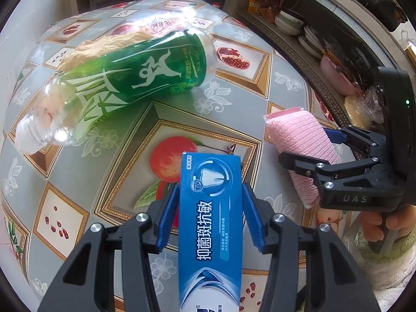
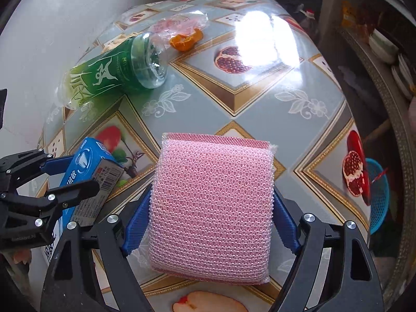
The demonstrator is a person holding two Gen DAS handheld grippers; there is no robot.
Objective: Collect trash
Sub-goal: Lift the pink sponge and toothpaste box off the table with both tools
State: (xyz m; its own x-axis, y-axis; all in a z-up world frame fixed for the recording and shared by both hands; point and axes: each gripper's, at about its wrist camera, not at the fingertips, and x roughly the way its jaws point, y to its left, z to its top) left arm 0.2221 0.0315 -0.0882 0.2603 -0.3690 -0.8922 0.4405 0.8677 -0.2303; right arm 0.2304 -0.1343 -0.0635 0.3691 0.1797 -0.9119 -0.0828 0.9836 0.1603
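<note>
A blue toothpaste box (image 1: 210,223) stands lengthwise between the blue pads of my left gripper (image 1: 210,186), which is shut on its sides above the fruit-patterned tablecloth (image 1: 182,109). In the right wrist view the same box (image 2: 88,171) and left gripper (image 2: 80,174) show at lower left. My right gripper (image 2: 212,191) is shut on a pink mesh sponge (image 2: 210,208), with a pad against each side. From the left wrist view that sponge (image 1: 299,135) hangs tilted in the right gripper (image 1: 306,145), and a hand (image 1: 382,226) grips its handle.
A green-labelled plastic bottle (image 1: 135,78) (image 2: 111,72) lies on its side at the back left of the table. Beside it are beige crumpled paper (image 1: 104,44), a clear plastic bag (image 2: 179,23) and orange peel (image 2: 186,40). Right of the table are a bowl shelf (image 1: 288,23) and a blue basket (image 2: 377,195).
</note>
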